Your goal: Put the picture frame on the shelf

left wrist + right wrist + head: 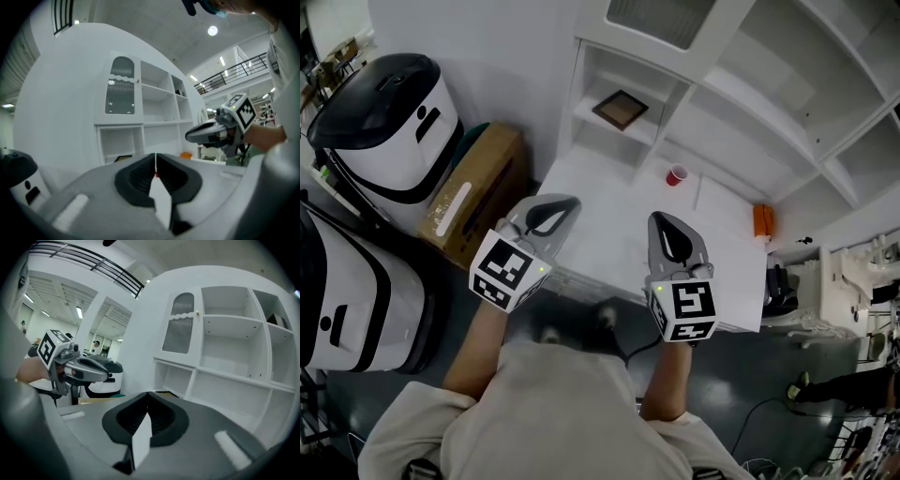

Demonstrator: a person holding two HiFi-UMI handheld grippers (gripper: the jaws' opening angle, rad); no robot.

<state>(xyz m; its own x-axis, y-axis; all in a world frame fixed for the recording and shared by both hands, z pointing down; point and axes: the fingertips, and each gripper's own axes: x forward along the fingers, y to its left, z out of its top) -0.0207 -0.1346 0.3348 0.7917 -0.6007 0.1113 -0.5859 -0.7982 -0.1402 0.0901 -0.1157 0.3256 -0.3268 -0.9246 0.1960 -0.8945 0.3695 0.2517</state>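
The picture frame, dark with a brown border, lies flat in the lowest left compartment of the white shelf unit. In the left gripper view the picture frame shows as a dark sliver in that compartment. Both grippers hang side by side over the near part of the white table, well short of the shelf. My left gripper has its jaws together with nothing between them, tips meeting. The jaws of my right gripper are likewise pressed together and empty.
A red cup stands on the table in front of the shelf, and an orange object sits at the table's right edge. To the left are a cardboard box and two white-and-black machines.
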